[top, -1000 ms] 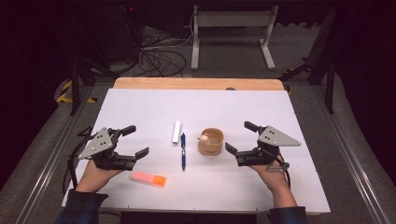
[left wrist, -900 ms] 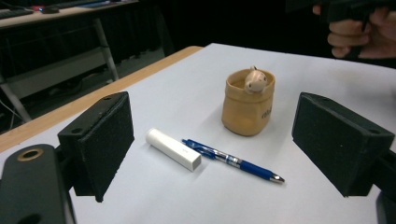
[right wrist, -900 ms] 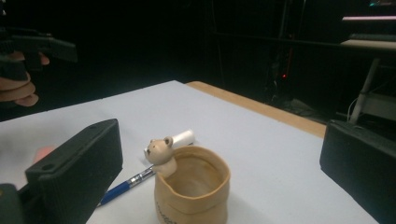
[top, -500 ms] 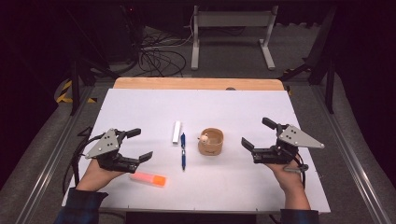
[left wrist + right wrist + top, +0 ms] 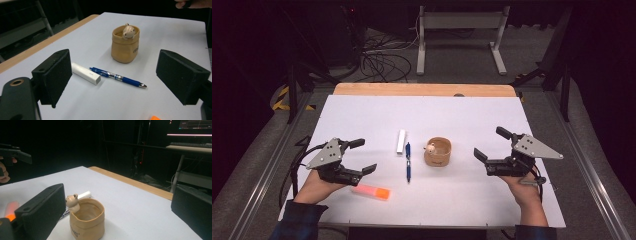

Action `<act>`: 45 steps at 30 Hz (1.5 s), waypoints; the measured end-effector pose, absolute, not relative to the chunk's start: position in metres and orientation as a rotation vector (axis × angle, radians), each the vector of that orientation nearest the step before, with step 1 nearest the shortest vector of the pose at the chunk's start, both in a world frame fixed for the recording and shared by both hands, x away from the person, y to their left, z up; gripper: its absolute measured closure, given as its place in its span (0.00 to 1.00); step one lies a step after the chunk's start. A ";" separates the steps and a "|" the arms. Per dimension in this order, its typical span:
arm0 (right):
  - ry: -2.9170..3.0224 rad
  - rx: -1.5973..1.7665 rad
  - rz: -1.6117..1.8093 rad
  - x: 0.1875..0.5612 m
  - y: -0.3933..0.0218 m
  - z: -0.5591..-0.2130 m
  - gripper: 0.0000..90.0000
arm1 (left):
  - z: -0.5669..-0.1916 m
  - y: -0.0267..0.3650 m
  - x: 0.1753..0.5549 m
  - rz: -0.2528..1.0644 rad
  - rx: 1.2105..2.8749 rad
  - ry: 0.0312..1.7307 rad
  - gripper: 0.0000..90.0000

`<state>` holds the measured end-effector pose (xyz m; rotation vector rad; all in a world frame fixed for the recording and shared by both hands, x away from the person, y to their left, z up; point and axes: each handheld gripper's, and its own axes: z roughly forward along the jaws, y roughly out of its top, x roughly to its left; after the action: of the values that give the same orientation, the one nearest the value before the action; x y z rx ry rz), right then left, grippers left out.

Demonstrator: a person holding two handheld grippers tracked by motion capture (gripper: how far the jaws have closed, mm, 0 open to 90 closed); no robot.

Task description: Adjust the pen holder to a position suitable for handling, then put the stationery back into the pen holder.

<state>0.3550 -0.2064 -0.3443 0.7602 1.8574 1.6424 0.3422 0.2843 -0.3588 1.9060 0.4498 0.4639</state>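
Right gripper [image 5: 492, 150] drifted from cup [image 5: 438, 152] toward desk's right edge, jaws wide, empty. Left gripper [image 5: 360, 156] stayed put near front-left corner, wide, empty. Cup mid-desk, pen [image 5: 408, 162] beside, untouched; grasp not begun.

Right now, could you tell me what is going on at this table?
A person holds a gripper in each hand over a white table. Both the left gripper and the right gripper are open and hold nothing. Between them stand a small tan cup, a blue pen and a white eraser; an orange marker lies near the left hand.
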 end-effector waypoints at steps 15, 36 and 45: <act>1.910 0.751 1.623 0.355 -0.208 -0.348 0.01 | -0.377 0.284 0.350 0.340 2.077 0.299 0.30; 1.959 0.745 1.620 0.359 -0.205 -0.353 0.01 | -0.403 0.278 0.356 0.108 2.248 0.037 0.53; 1.987 0.737 1.615 0.360 -0.201 -0.355 0.02 | -0.409 0.274 0.358 0.043 2.286 0.005 0.56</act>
<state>0.3596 -0.2010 -0.3554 0.7369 1.9869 1.6150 0.3582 0.2736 -0.4091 2.2863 0.0047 0.0425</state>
